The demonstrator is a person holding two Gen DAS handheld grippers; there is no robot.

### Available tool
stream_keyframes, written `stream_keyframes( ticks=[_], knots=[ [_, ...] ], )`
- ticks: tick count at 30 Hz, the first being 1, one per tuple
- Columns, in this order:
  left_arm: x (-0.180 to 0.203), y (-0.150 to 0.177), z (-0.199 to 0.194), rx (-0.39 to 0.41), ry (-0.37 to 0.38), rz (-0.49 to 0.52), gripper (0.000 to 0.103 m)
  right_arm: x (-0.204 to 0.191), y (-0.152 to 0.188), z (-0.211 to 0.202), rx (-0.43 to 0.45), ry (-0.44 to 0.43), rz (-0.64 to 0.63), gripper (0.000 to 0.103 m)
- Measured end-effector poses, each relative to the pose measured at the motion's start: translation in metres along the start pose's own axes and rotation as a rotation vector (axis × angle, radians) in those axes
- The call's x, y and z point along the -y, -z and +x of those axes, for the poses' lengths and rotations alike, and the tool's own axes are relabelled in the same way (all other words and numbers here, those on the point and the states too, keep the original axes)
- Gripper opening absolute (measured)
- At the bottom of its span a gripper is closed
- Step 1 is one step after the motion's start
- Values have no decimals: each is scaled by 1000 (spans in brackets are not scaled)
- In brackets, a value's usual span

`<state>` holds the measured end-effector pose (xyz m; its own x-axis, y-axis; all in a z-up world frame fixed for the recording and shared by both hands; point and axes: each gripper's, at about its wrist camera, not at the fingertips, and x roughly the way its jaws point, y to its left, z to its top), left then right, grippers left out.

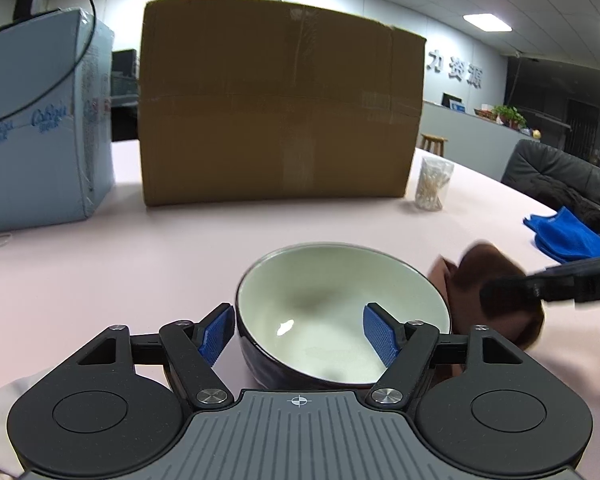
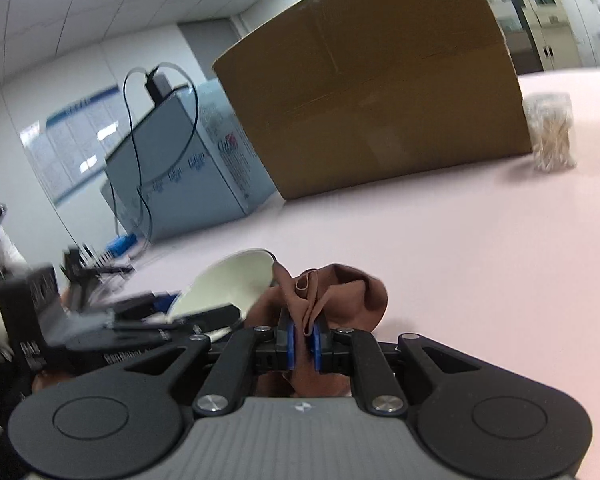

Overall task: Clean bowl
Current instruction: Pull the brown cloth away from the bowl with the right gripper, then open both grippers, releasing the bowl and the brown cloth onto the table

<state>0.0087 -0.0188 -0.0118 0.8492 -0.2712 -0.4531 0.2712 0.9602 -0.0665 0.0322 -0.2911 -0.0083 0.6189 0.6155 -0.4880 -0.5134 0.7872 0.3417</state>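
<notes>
Left gripper (image 1: 299, 334) fingers spread wide, straddling the bowl's (image 1: 340, 312) near wall; white inside holds nothing. Right gripper (image 2: 304, 340) fingers clamp the brown cloth (image 2: 340, 292) beside its rim.

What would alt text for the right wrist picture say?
The right tongs pinch a brown cloth beside a tilted white-lined bowl on a pink table, with a cardboard box behind.

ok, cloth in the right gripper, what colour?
Brown. The cloth is pinched in the right gripper, clearest in the right wrist view.
</notes>
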Motion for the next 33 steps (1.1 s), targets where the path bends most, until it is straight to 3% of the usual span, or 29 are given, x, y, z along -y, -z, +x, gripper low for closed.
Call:
stream_keyframes(
  ticks=[3, 6, 7, 12, 21, 28, 33],
  knots=[
    [1, 0, -2, 11, -2, 9, 86, -1, 3, -2, -1, 39, -13, 62],
    [2, 0, -6, 39, -10, 14, 93, -2, 5, -8, 24, 93, -27, 80],
    [2, 0, -8, 50, -13, 13, 97, -2, 5, -11, 44, 131, -40, 81],
    [-2, -1, -15, 110, -34, -6, 103, 0, 8, -21, 123, 156, -56, 93],
    [-15, -5, -24, 229, -135, -54, 103, 6, 9, -14, 214, 323, -83, 101],
    [-24, -9, -21, 225, -218, -66, 103, 9, 5, 0, 188, 467, -70, 101],
    [-37, -9, -19, 202, -257, -127, 103, 10, 6, 10, 158, 577, -79, 102]
  ],
)
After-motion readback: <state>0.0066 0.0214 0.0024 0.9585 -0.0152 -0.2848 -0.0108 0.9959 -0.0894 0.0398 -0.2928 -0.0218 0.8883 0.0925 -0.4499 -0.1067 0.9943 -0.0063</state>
